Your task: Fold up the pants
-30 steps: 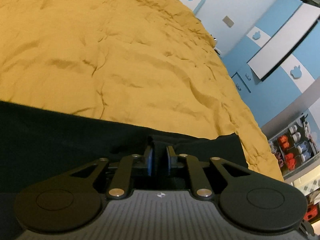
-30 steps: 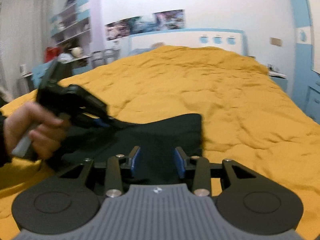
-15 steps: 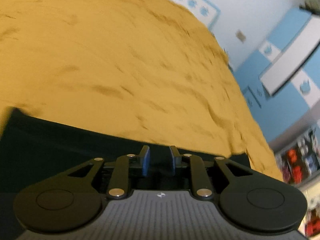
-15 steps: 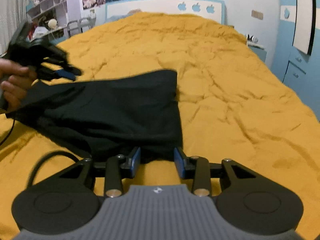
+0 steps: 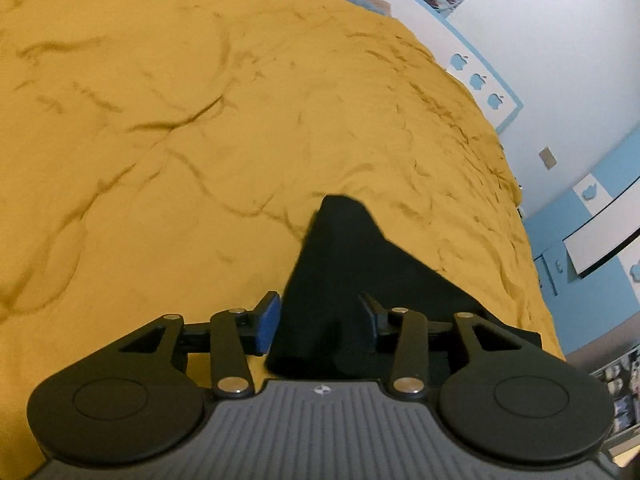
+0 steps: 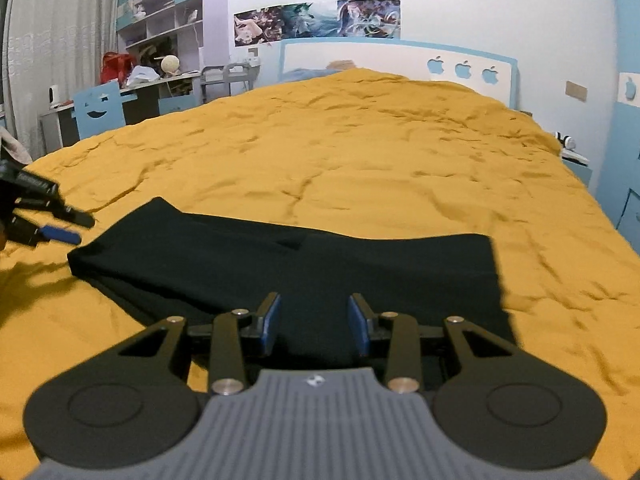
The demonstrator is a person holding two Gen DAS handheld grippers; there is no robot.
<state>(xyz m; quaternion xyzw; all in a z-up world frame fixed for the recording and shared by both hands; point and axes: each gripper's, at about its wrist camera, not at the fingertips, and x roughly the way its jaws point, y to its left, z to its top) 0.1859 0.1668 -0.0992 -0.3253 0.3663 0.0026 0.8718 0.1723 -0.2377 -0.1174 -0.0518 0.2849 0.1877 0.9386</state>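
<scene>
The black pants (image 6: pixel 288 264) lie folded flat on the yellow bedspread (image 6: pixel 360 152). In the right wrist view my right gripper (image 6: pixel 314 320) is open, just above the pants' near edge, holding nothing. My left gripper (image 6: pixel 68 228) shows at the far left of that view, open and just off the pants' left end. In the left wrist view my left gripper (image 5: pixel 320 320) is open, with the end of the pants (image 5: pixel 352 264) between and beyond its blue pads (image 5: pixel 268 320); whether it touches them I cannot tell.
The bedspread (image 5: pixel 160 120) stretches far ahead to a white and blue headboard (image 6: pixel 400 60). A desk, blue chair (image 6: pixel 100 108) and shelves stand at the left. Blue cabinets (image 5: pixel 592 240) stand along the bed's right side.
My left gripper, shut on the pants' edge a second ago, has opened and drawn back to the left. The pants have dropped flat on the bed. My right gripper stayed open.
</scene>
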